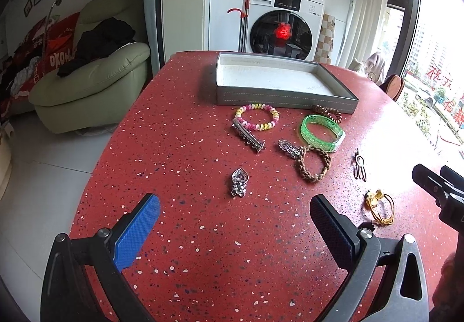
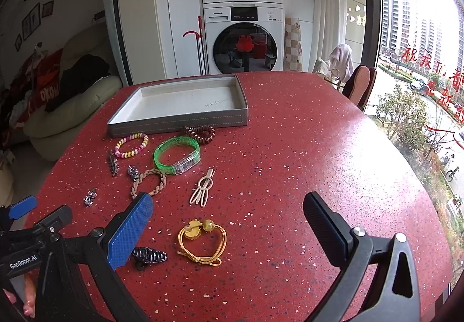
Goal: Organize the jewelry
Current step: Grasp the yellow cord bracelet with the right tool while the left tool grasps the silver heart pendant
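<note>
Jewelry lies scattered on a red speckled table [image 1: 188, 249] in front of an empty grey tray [image 1: 229, 95] [image 2: 174, 126]. Among the pieces are a pink-yellow bead bracelet [image 1: 257, 117], a green bangle [image 1: 320, 132] [image 2: 177, 155], a braided brown bracelet [image 1: 313, 164], a silver clip [image 1: 248, 137], a heart pendant [image 1: 239, 182], a beige hair clip [image 2: 202, 188] and a yellow hair tie [image 2: 202, 240] [image 1: 380, 206]. My left gripper [image 1: 235, 211] hovers open just short of the heart pendant. My right gripper [image 2: 227, 211] is open above the yellow hair tie. A dark clip [image 2: 149, 255] lies by its left finger.
A brown coil hair tie [image 2: 200, 133] rests against the tray's front wall. A second silver charm [image 1: 288, 148] touches the braided bracelet. Beyond the table stand a washing machine [image 1: 285, 29], a green sofa [image 1: 92, 81] on the left and a window [image 2: 420, 61] on the right.
</note>
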